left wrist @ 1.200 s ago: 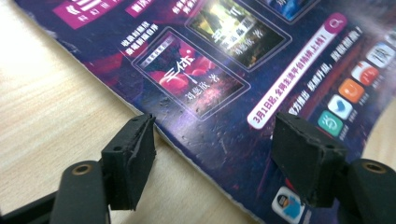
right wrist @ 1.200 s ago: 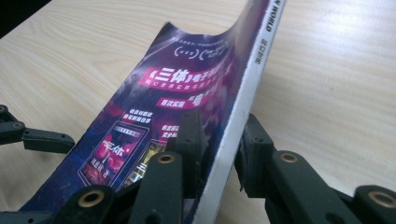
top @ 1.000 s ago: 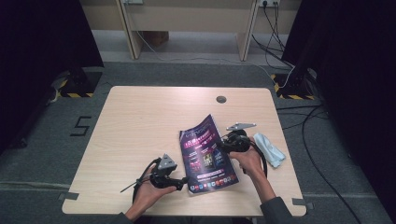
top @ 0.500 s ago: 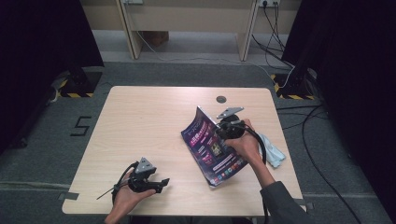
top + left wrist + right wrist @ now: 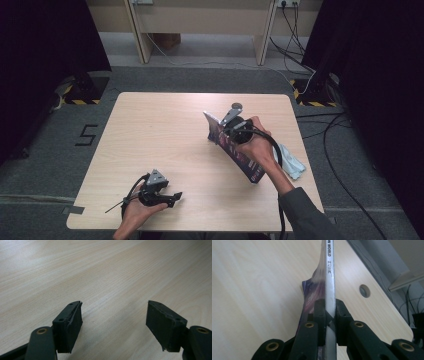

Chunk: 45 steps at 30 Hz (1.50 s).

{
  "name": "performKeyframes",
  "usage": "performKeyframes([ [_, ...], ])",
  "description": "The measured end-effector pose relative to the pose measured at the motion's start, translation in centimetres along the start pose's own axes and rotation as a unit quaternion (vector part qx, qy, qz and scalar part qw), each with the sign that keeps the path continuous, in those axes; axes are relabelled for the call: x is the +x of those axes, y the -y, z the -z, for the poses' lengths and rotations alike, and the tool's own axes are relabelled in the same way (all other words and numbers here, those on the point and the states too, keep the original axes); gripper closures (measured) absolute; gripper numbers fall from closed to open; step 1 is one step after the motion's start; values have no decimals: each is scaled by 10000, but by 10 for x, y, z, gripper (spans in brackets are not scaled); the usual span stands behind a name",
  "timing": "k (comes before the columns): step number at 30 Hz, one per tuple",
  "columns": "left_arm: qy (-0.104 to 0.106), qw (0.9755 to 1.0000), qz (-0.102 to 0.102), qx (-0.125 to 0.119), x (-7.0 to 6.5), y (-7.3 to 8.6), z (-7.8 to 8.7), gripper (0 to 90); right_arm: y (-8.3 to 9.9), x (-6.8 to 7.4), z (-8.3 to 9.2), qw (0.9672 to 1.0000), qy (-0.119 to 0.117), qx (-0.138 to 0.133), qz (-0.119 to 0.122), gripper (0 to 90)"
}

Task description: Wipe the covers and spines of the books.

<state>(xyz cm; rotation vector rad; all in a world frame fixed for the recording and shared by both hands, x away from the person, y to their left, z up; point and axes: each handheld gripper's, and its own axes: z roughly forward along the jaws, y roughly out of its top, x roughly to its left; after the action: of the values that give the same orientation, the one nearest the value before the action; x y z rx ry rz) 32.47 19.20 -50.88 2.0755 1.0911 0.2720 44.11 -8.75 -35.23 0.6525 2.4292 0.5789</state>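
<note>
Raised since before, magazine (image 5: 235, 150) in right gripper's (image 5: 231, 131) jaws.

Recording lab or test studio, not home. Black curtains (image 5: 47, 40) hang at left and right, closing off work bay. Grey carpet floor (image 5: 200, 80) with number 5 (image 5: 87, 135) taped left of pale wood counter (image 5: 165, 135). Yellow-black hazard tape (image 5: 75, 101) on floor at far left and far right. Loose cables (image 5: 345, 150) trail over floor at right; wall sockets at far edge.

Magazine (image 5: 235, 147): purple cover, white spine. Table (image 5: 165, 135): pale wood grain. Cloth (image 5: 291, 161): light blue.
</note>
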Motion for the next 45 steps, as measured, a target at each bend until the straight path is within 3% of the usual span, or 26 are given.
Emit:
performKeyframes([
  [5,1,10000,-1,-11,-1,0,0,286,-8,17,6,9984,-563,-36,81,830],
  [8,-15,10000,-4,-3,1,0,1,286,-7,25,7,9955,-945,-57,13,829],
  [10,-25,10000,-1,-6,1,0,1,286,-4,25,7,9943,-1063,-87,-97,829],
  [15,-30,10000,23,-7,3,-1,1,286,1,29,9,9923,-1206,-106,-254,829],
  [18,-47,10000,51,-4,5,-1,1,285,5,33,6,9891,-1449,-158,-222,830],
  [25,-78,9998,170,-33,10,-1,4,284,10,52,-2,9853,-1700,-145,-115,830],
  [31,-107,9996,252,-48,15,-1,5,283,27,69,-24,9763,-2125,-134,-378,829],
  [34,-113,9996,262,-39,15,-1,4,282,38,75,-33,9704,-2324,-154,-642,828],
  [45,-132,9995,276,27,16,0,3,276,52,85,-40,9651,-2482,-345,-755,808],
])
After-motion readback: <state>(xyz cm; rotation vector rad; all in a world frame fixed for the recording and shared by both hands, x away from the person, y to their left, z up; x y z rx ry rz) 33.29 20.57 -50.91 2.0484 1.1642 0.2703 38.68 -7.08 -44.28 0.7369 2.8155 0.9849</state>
